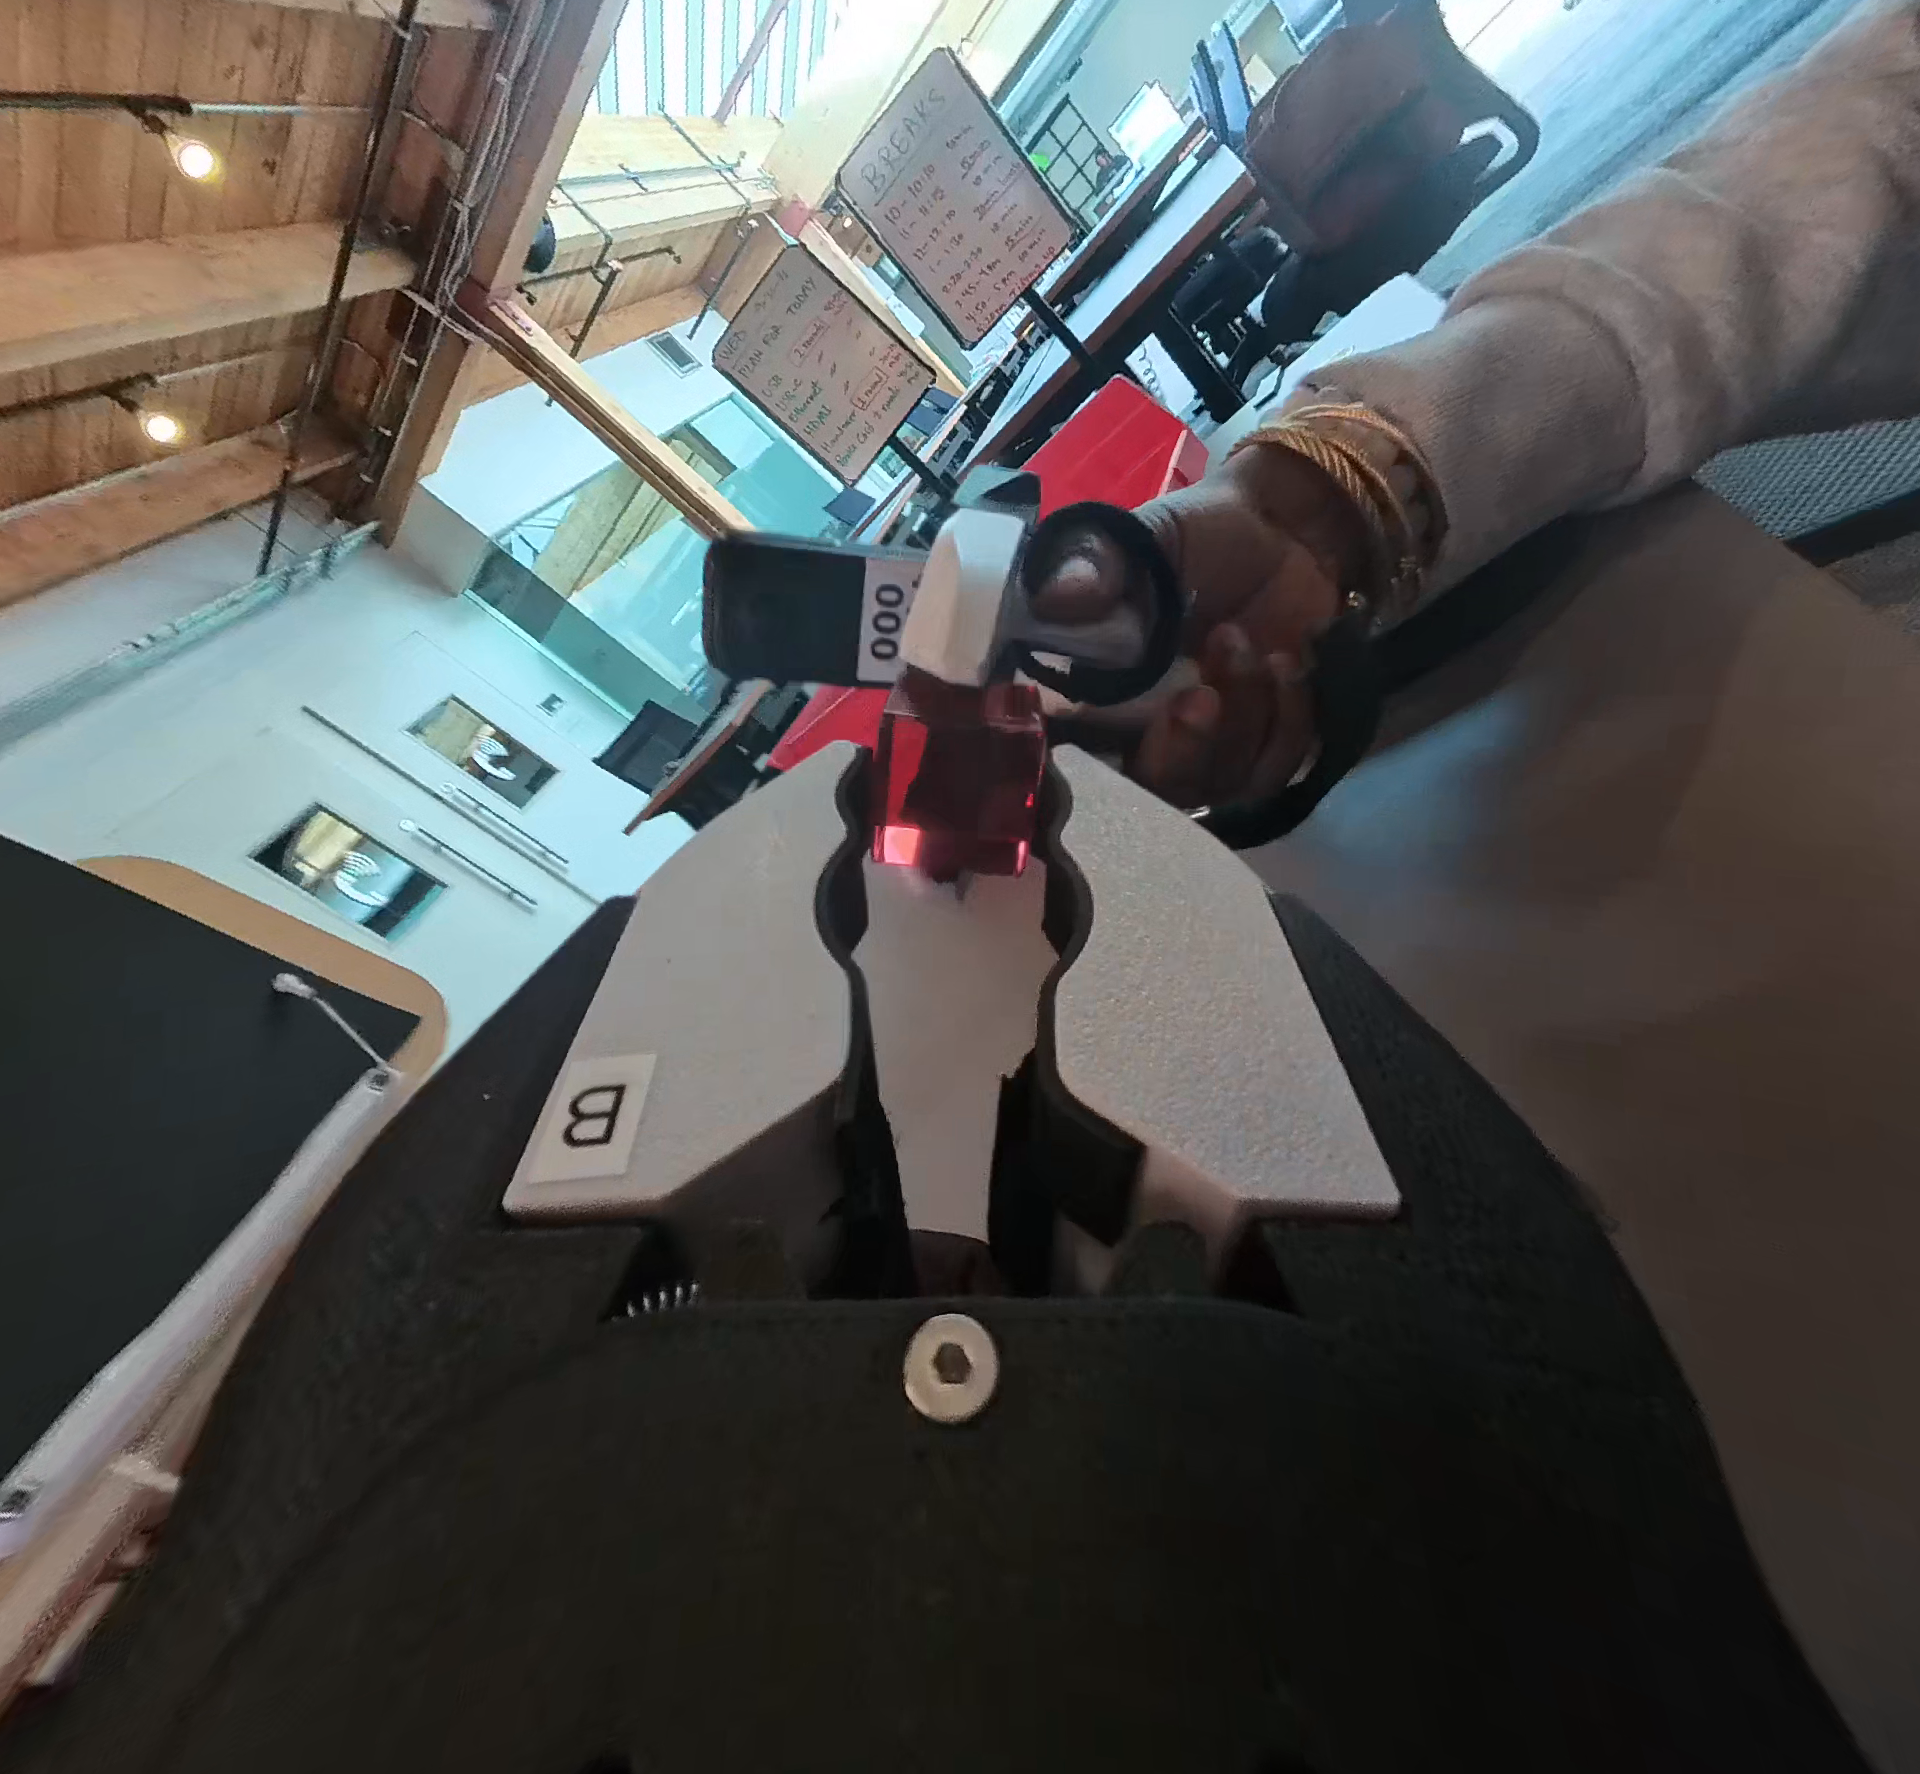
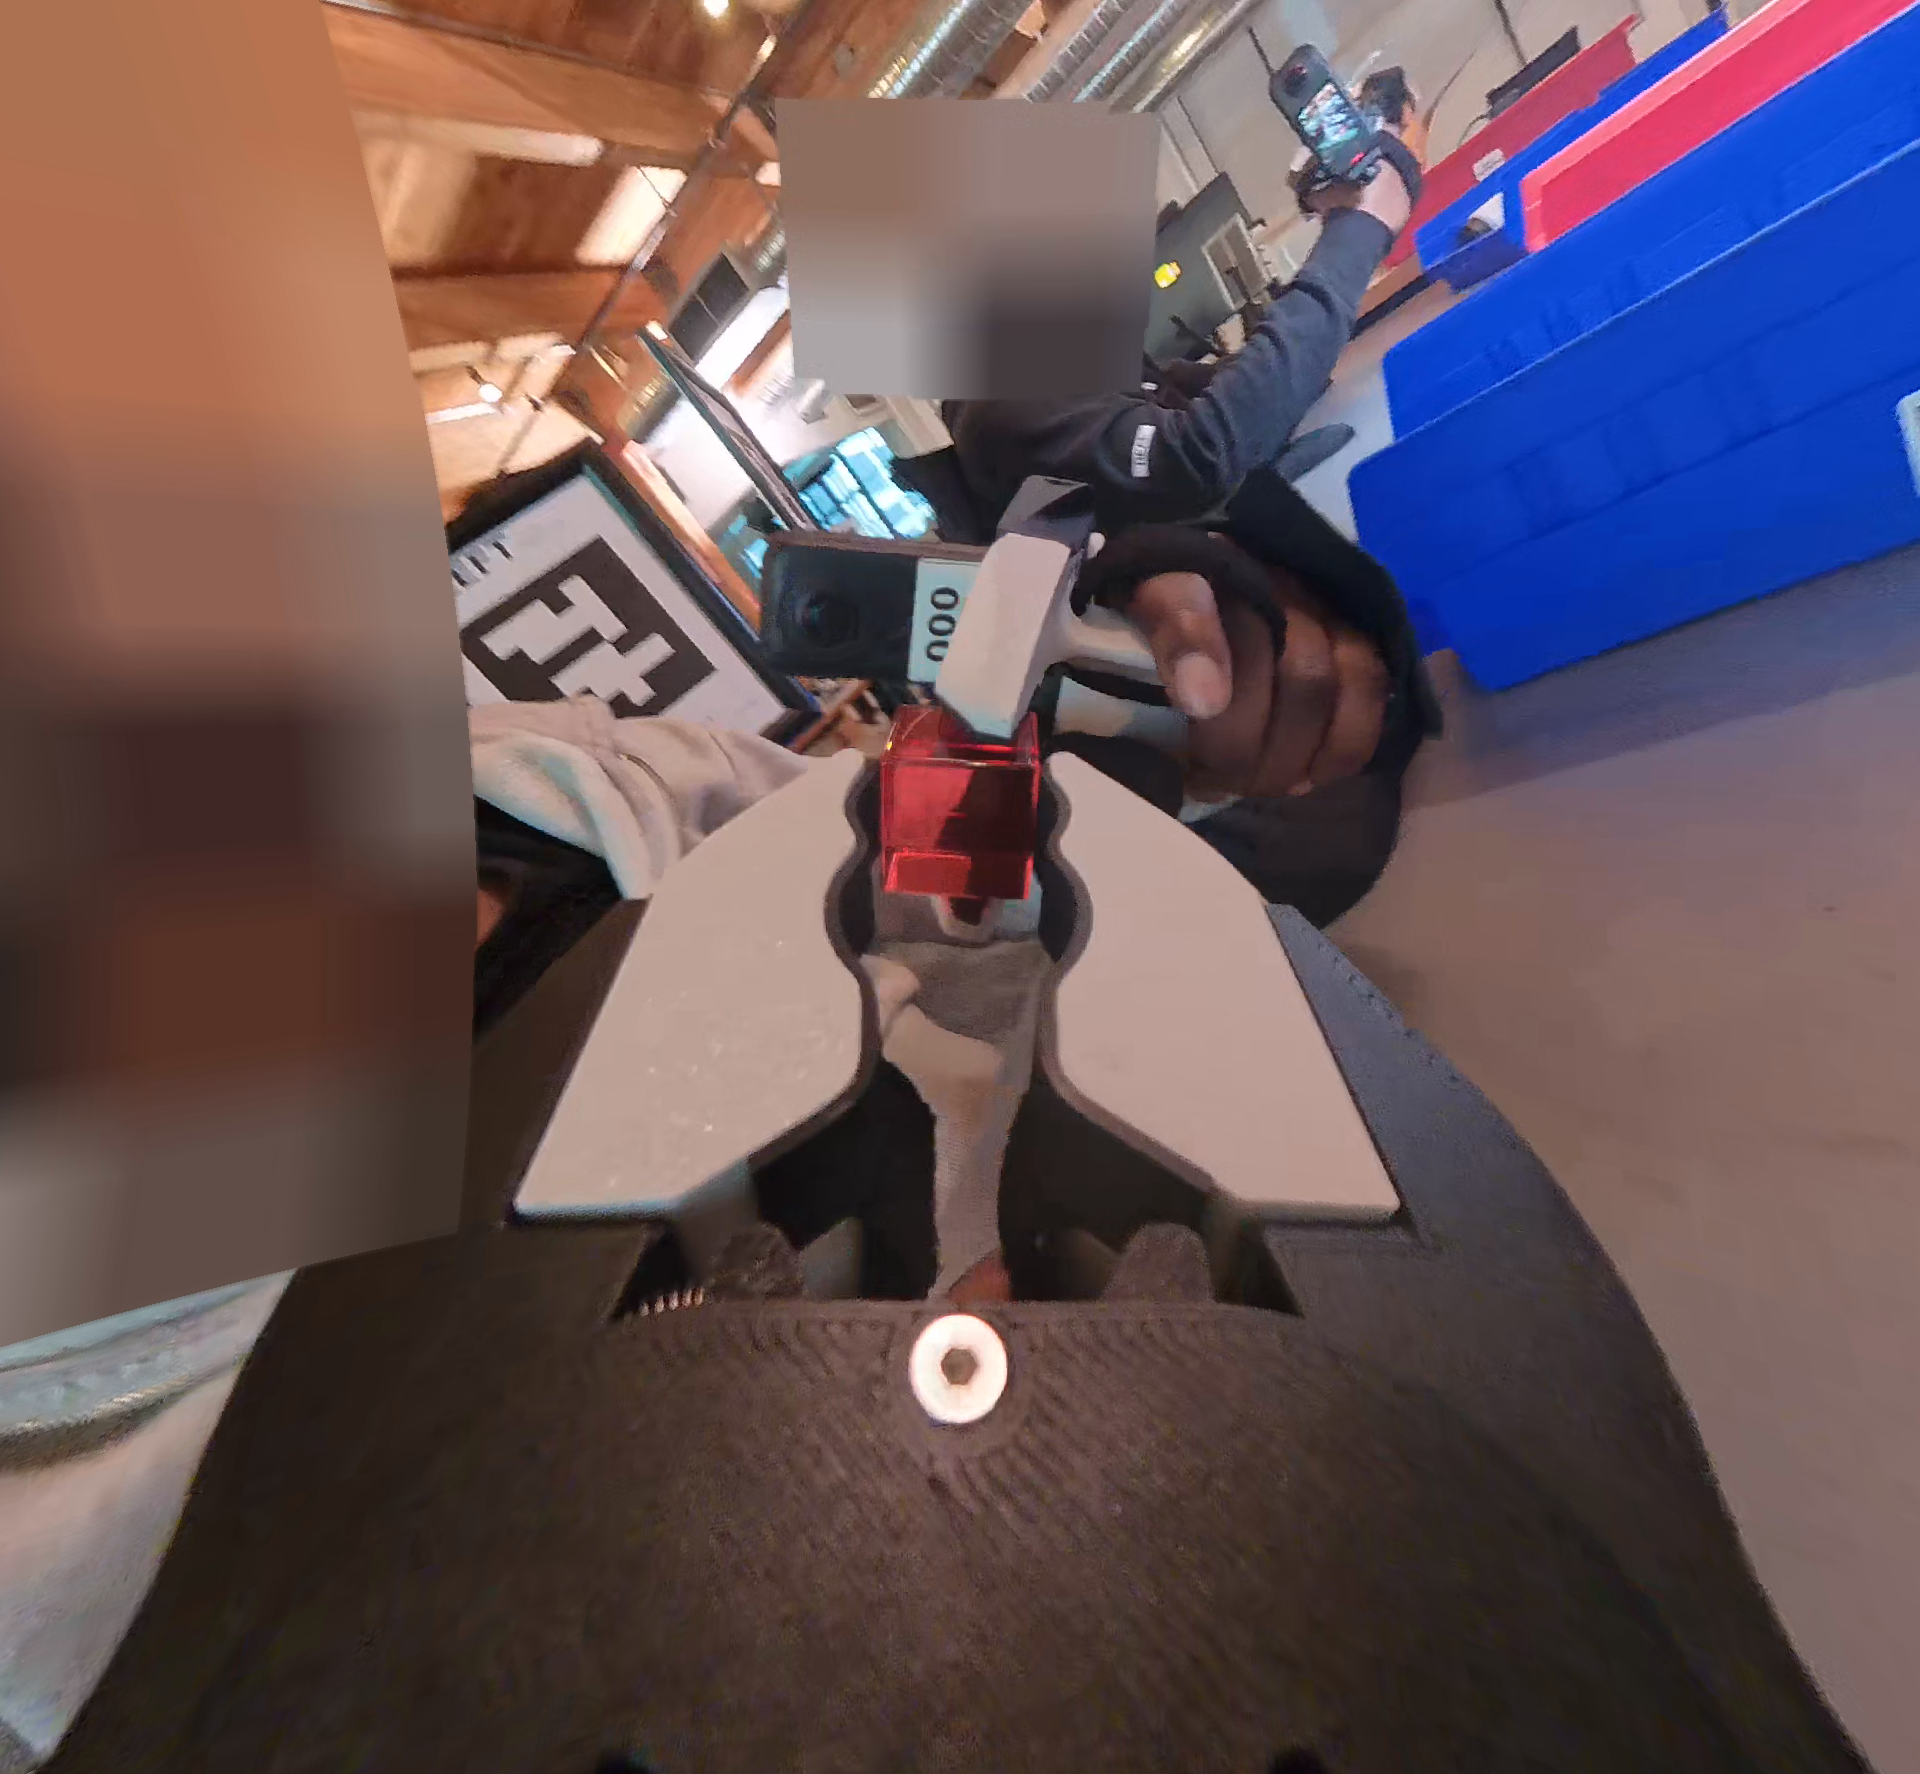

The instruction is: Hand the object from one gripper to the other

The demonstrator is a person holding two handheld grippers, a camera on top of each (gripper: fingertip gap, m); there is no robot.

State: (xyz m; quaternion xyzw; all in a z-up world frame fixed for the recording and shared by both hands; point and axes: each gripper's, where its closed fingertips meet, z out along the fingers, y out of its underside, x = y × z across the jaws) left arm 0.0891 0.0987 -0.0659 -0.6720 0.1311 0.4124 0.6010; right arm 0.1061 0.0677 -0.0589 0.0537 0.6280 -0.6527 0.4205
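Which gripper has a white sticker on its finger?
The left gripper: a white sticker sits on one finger; the right gripper's fingers are plain grey.

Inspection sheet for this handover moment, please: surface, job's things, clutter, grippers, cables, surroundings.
Surface: grey tabletop to one side, bare where seen.
Job's things: red translucent cube held in the air between both tools' tips.
Clutter: blue bins with red lids behind.
Grippers: left gripper shut on the cube; right gripper also shut on it, the tools meeting crosswise.
Cables: thin cable on a black board edge.
Surroundings: whiteboards, wooden ceiling beams, office chairs, a second person seated behind.
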